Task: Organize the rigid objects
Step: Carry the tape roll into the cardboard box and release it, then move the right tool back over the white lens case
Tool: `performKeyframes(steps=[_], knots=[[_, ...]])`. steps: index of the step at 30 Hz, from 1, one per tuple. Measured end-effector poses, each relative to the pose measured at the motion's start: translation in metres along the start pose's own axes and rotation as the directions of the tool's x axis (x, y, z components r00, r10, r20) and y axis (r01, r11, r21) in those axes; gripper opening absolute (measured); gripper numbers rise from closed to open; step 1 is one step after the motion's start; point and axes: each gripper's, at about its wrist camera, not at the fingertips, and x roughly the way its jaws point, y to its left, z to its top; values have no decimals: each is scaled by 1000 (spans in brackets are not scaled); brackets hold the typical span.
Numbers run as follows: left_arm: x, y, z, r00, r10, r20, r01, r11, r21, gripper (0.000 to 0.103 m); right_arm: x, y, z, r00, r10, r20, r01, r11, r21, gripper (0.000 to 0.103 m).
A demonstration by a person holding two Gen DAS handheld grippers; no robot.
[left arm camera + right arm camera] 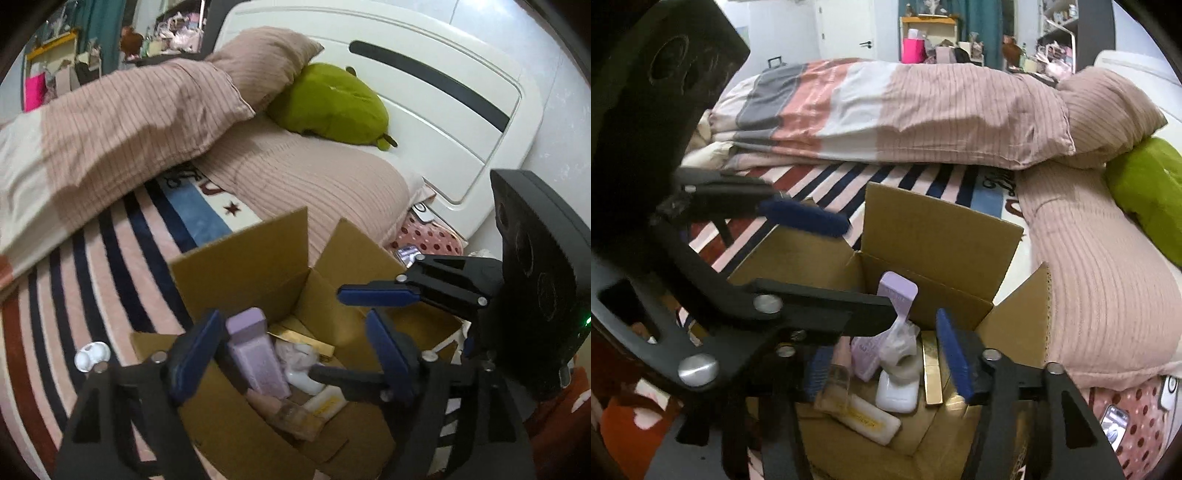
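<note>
On a bed [110, 266] with a striped blanket, an open cardboard box [243, 258] holds a lilac bottle [255, 350], a white bottle [897, 395] and a cream bar [868, 421]. Above it, left tool [291, 354] and right tool [886, 369] hang parted, empty.

Home bedroom: bed [110, 280] w/ striped blanket, folded duvet [886, 110], pillows [266, 59], white headboard [424, 92]; cluttered dresser [923, 33] and door [846, 29] at far wall.
</note>
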Motion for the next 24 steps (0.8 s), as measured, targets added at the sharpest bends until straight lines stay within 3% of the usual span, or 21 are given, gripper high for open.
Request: performKeyframes(steps=[9, 15, 20, 24], knots=[[-60, 39, -19, 993, 83, 79, -78, 995, -66, 79, -3, 41, 15, 998, 64, 27, -62, 996, -57, 61], [-116, 88, -56, 970, 204, 130, -184, 972, -148, 80, 0, 101, 39, 987, 143, 73, -132, 982, -135, 61], [-147, 137, -101, 942, 306, 136, -269, 934, -235, 80, 34, 166, 54, 973, 231, 24, -222, 956, -192, 61], [-154, 174, -138, 925, 361, 119, -315, 903, -291, 80, 92, 198, 53, 967, 247, -56, -252, 958, -139, 61]])
